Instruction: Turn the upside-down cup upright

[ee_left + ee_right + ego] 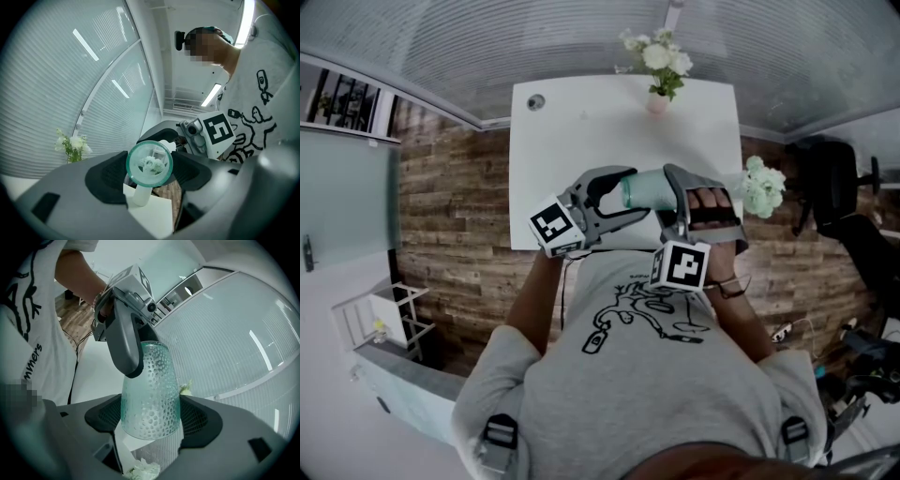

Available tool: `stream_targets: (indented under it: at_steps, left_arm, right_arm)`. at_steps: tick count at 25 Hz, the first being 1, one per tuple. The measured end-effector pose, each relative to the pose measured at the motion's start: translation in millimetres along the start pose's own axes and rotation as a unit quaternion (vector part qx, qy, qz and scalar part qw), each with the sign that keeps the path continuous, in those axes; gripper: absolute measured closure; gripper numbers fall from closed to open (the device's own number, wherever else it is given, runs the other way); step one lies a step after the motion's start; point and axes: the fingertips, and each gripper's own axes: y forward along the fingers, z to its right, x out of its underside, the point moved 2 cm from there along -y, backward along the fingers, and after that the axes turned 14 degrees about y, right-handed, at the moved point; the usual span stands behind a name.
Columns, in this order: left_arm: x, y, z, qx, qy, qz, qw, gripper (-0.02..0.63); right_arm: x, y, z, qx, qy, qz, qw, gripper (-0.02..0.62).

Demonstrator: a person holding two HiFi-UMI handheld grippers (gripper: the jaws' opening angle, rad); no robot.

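Left gripper: pinches one round end of the cup between both pads; looks straight down the cup's length, so that end reads as a teal-edged ring filling the gap.
Right gripper: pinches the opposite, wider end of that cup, with a dark pad pressed on the dimpled wall at either side; faces the other gripper, one jaw of which overlaps the cup's far end in the right gripper view.
Cup: pale green, translucent and dimpled all over; lies on its side, neither upright nor inverted; bridges the two grippers, lifted over the near part of the table and just in front of the person's chest.
Right hand: wraps the handle of its gripper, fingers showing in the head view.
Marker cubes: one per gripper, left and right, both on the side toward the person.
Table: white and rectangular, with a small round hole near its far left corner.
Vase of white flowers: stands at the table's far edge, well apart from the cup.
Second flower bunch: white, just beside the table's right edge, near the right gripper.
Floor: wooden planks.
Chair: dark, to the right of the table.
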Motion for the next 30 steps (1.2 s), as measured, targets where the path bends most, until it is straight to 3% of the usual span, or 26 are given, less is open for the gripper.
stream_targets:
  at_steps: [10,18,30]
  left_arm:
    - [-5.4,6.0,-2.8,-0.002,0.003,0.008,1.0,0.311]
    - [-9.0,9.3,-5.0,-0.005,0.001,0.017,0.9998,0.314]
    - [-17.8,11.9,-9.1,-0.013,0.005,0.02,0.9997,0.319]
  right_arm:
    - [4.1,3.2,2.5,-0.018,0.076,0.028,0.997,0.222]
    - [5.9,5.8,2.8,-0.045,0.168,0.07,0.982,0.222]
    - [0.8,12.9,-1.3,-0.1,0.301,0.164,0.934,0.222]
